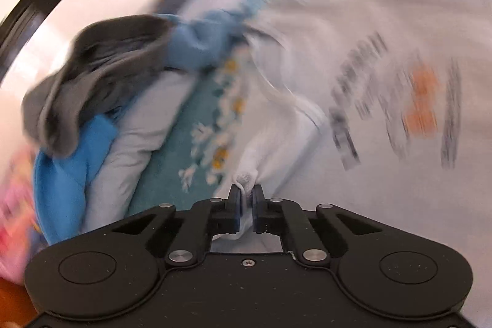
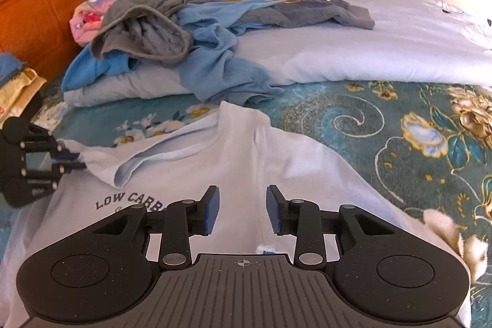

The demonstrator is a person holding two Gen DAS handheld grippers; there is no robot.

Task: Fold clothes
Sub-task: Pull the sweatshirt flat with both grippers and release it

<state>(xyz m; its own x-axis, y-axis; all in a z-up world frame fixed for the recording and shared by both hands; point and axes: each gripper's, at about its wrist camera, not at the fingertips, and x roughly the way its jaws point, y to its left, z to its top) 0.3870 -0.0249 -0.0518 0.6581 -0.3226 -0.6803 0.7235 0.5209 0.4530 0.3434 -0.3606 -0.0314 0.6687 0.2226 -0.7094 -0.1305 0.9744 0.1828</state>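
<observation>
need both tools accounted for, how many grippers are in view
2: the left gripper is shut on the white t-shirt; the right gripper hovers open above it.

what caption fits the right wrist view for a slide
Right gripper open above a pale printed t-shirt on the bed, left gripper pinching its sleeve, unfolded clothes pile behind.

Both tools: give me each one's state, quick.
Left tool: closed, pinching the white T-shirt.
Right tool: open, holding nothing.
</observation>
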